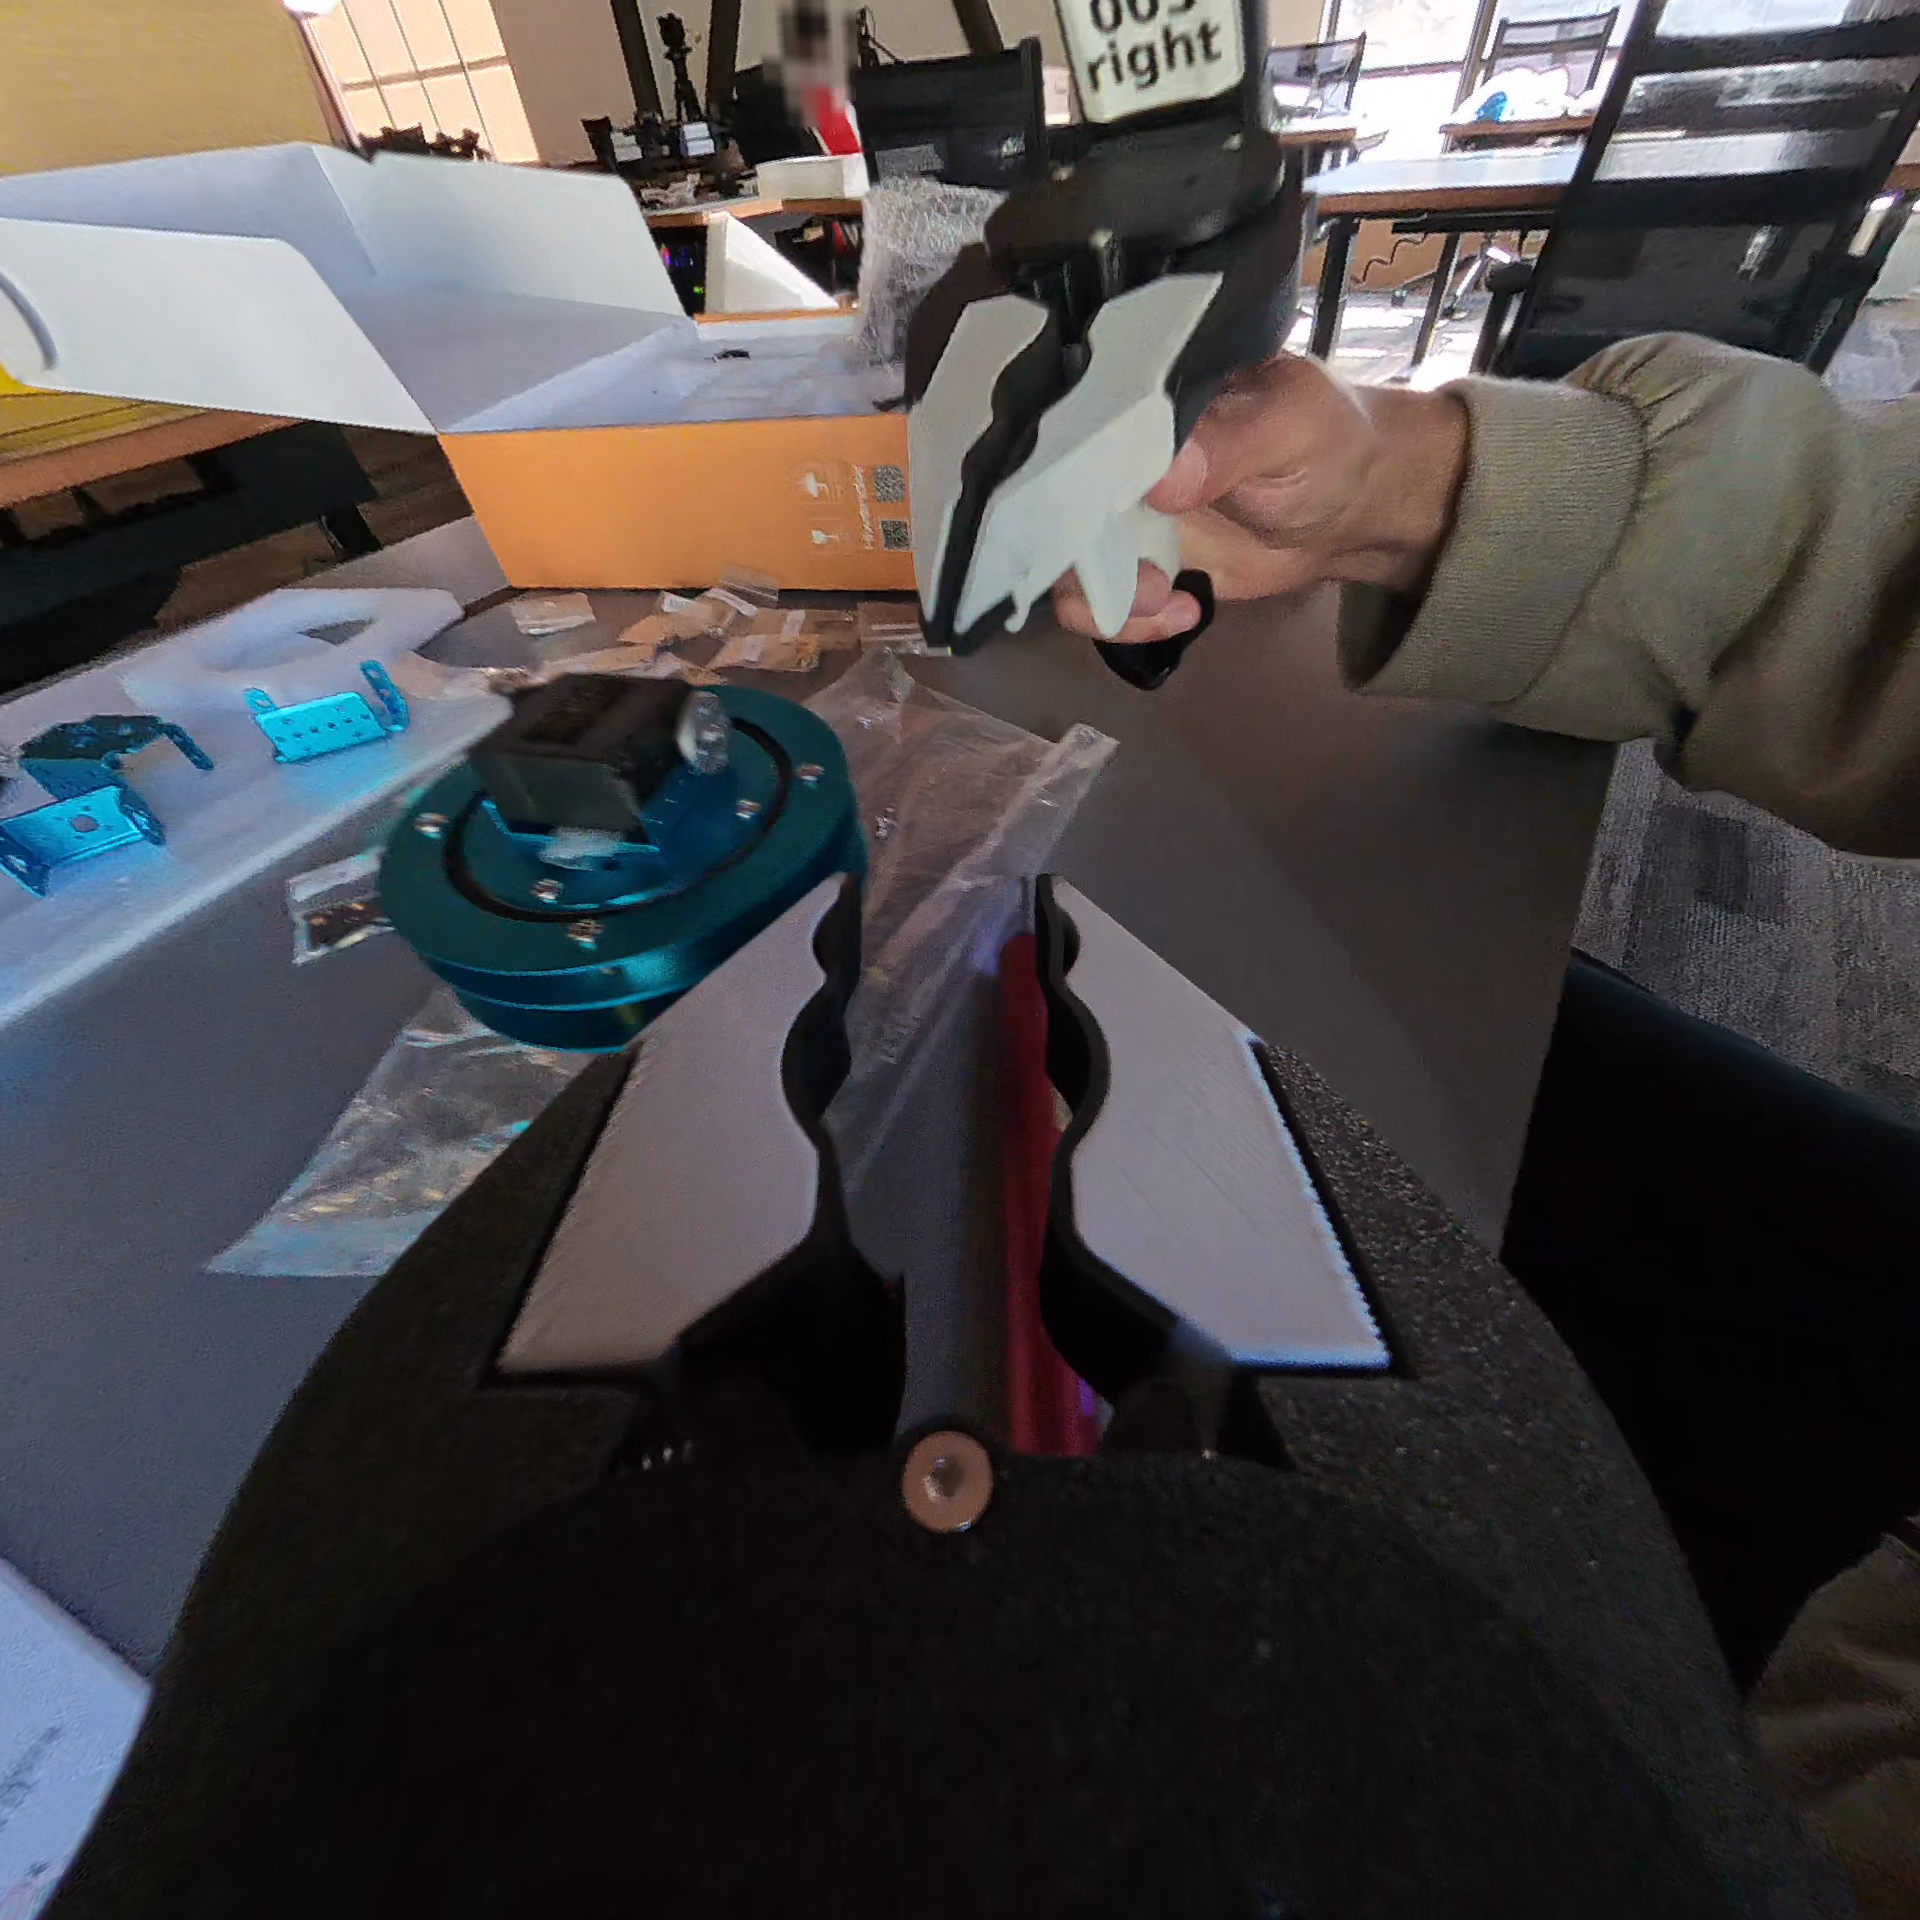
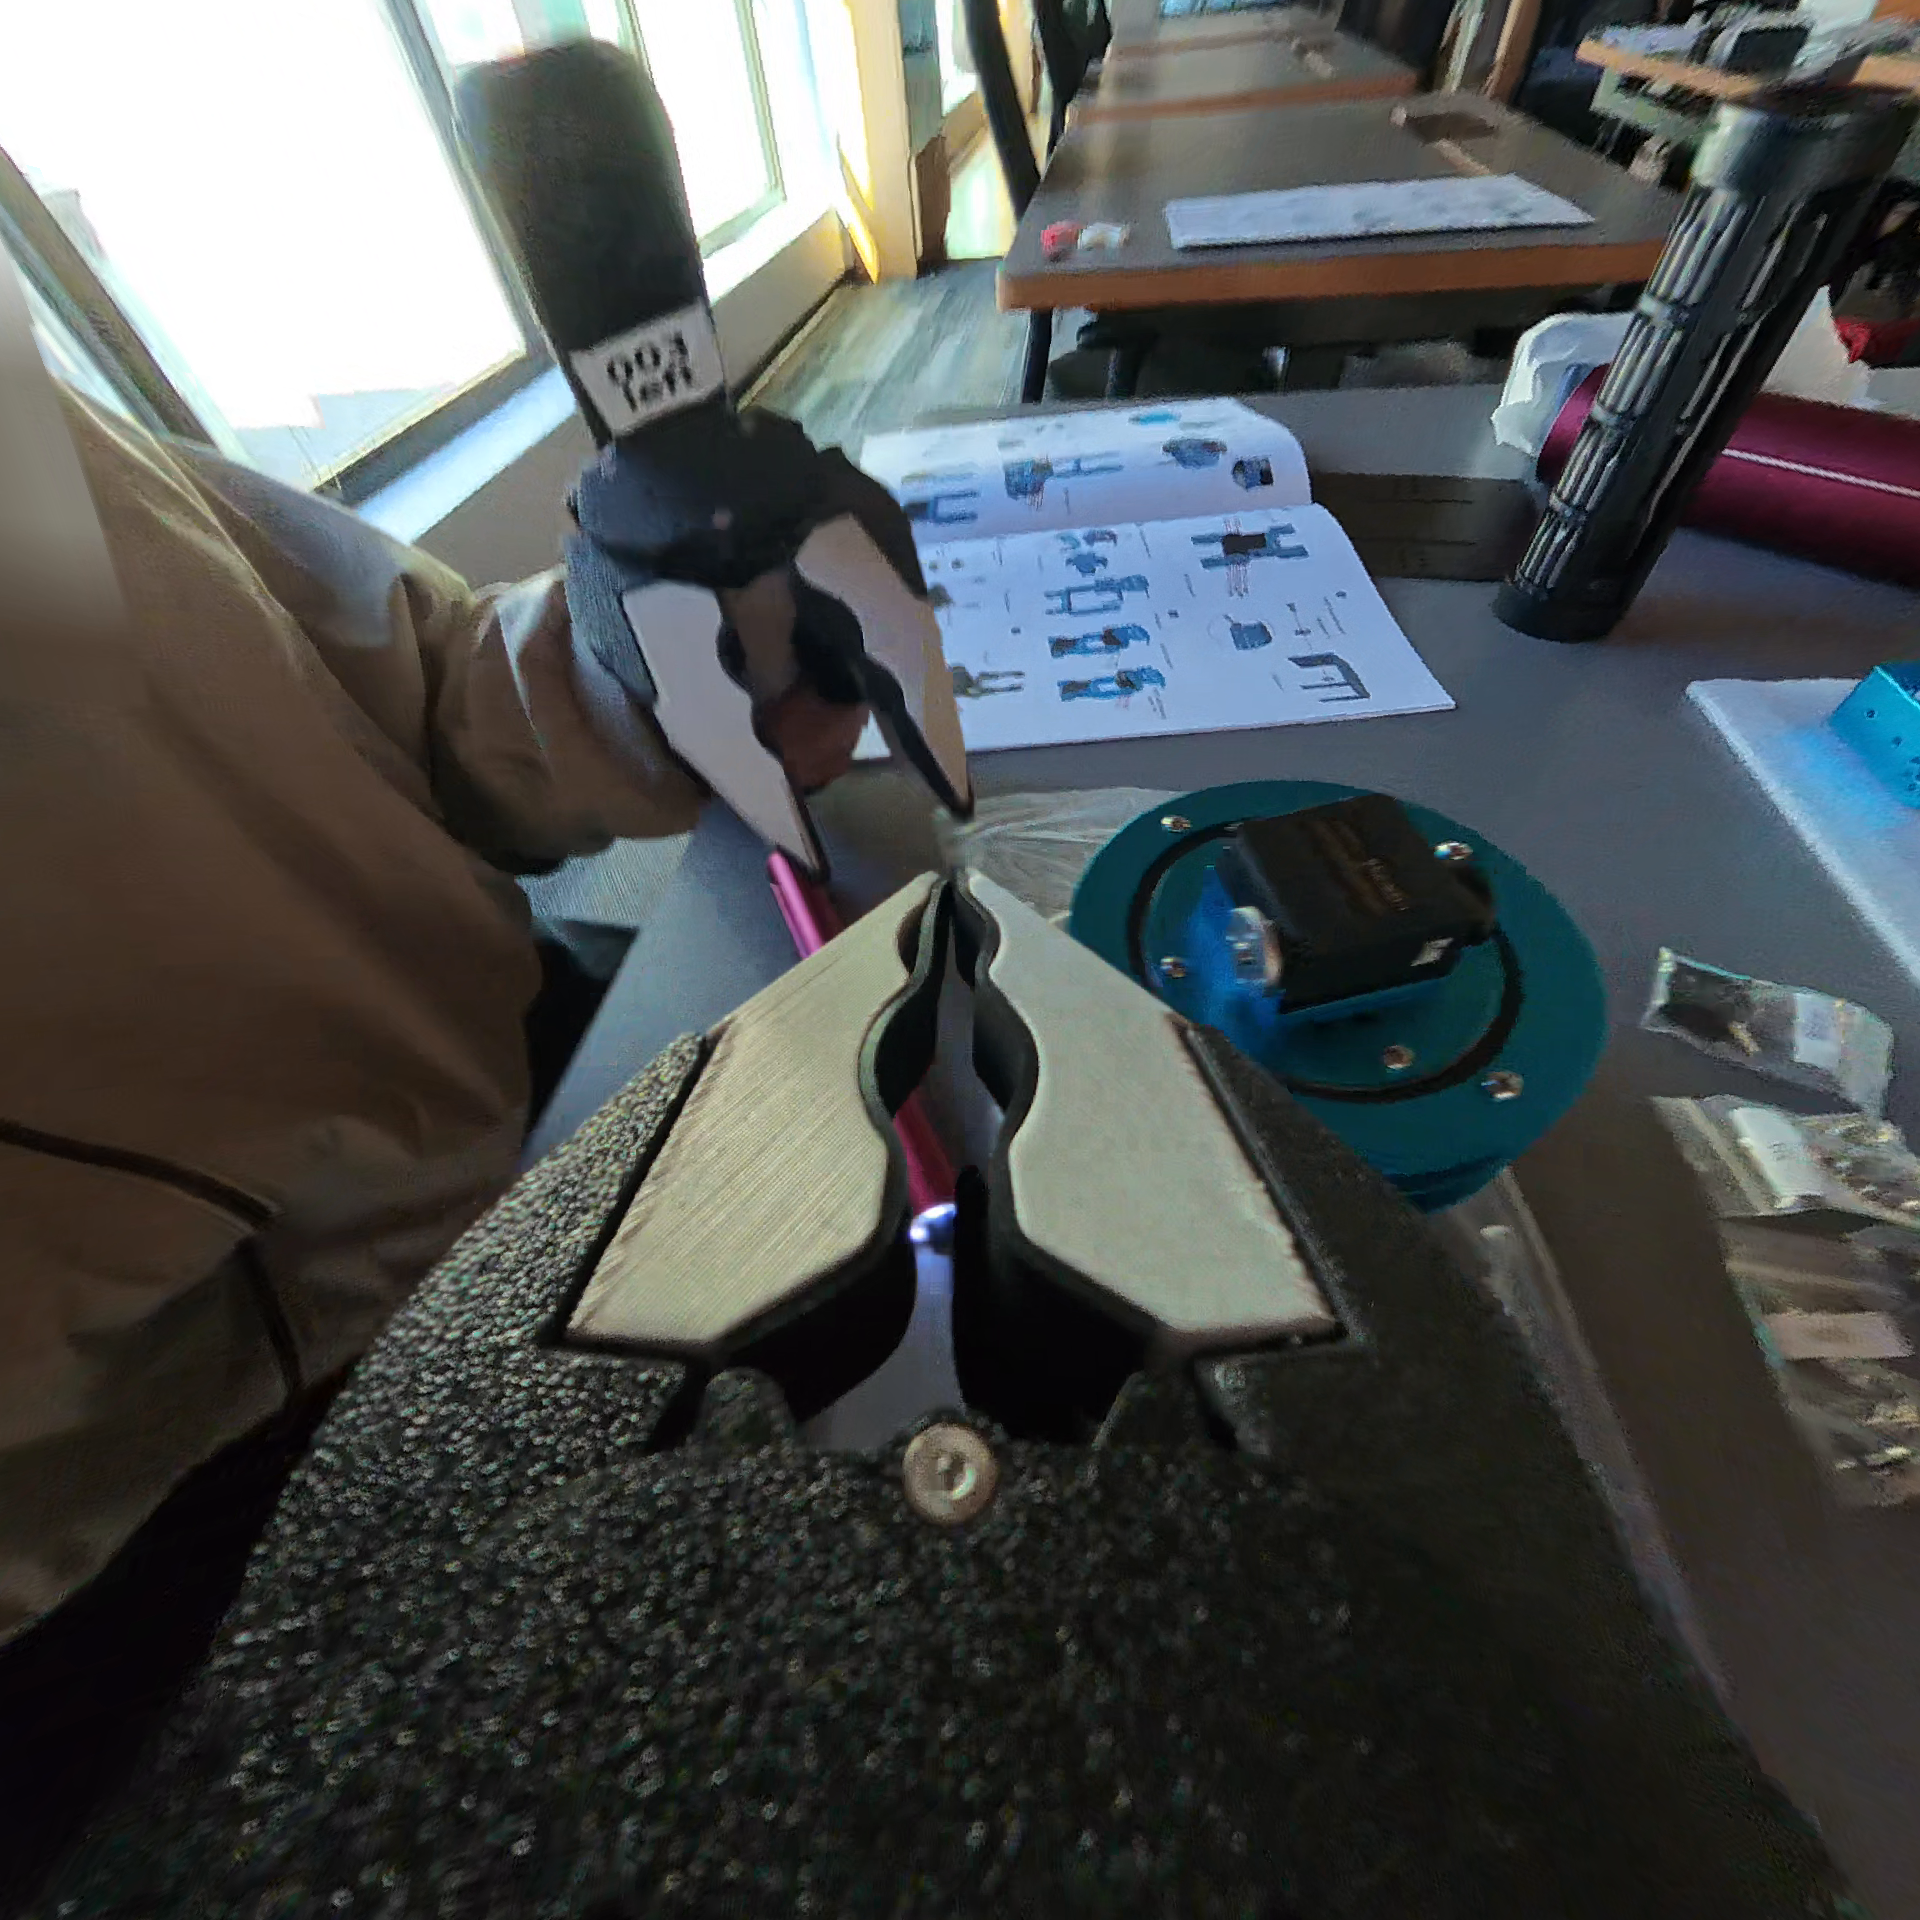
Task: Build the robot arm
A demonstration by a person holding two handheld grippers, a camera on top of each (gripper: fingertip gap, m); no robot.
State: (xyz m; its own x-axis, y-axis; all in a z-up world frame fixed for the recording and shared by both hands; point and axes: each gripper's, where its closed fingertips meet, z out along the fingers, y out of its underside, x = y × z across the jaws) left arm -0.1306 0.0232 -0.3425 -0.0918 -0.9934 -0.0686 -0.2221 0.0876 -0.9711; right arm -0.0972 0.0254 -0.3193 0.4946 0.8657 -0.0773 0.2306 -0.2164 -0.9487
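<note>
My left gripper [image 1: 945, 885] is open, low over the grey table [image 1: 1299, 831]. Between its fingers I see a clear plastic bag [image 1: 940, 821] and, under it, a magenta rod [image 1: 1023, 1049]. My right gripper [image 2: 954, 883] is shut, and the bag's wrinkles [image 2: 1023, 831] run together at its tips, so it seems to pinch a corner. It also shows in the left wrist view [image 1: 940, 642], above and beyond the left gripper. The left gripper shows open in the right wrist view [image 2: 888, 831], close to the right tips. A teal round base [image 2: 1548, 997] carrying a black servo [image 2: 1361, 904] sits just beside both.
An orange box [image 1: 675, 499] with a raised white lid stands at the back. A white foam tray [image 1: 208, 821] holds blue brackets [image 1: 322, 717]. Small hardware bags [image 2: 1766, 1023], an open instruction booklet [image 2: 1143, 582] and a black ribbed cylinder [image 2: 1631, 436] lie around. The table edge and a dark chair [image 1: 1714, 1195] are at right. My right fingertips sit around 5 centimetres from my left ones. About 35 centimetres separates my left fingertips from the black ribbed cylinder [image 2: 1631, 436].
</note>
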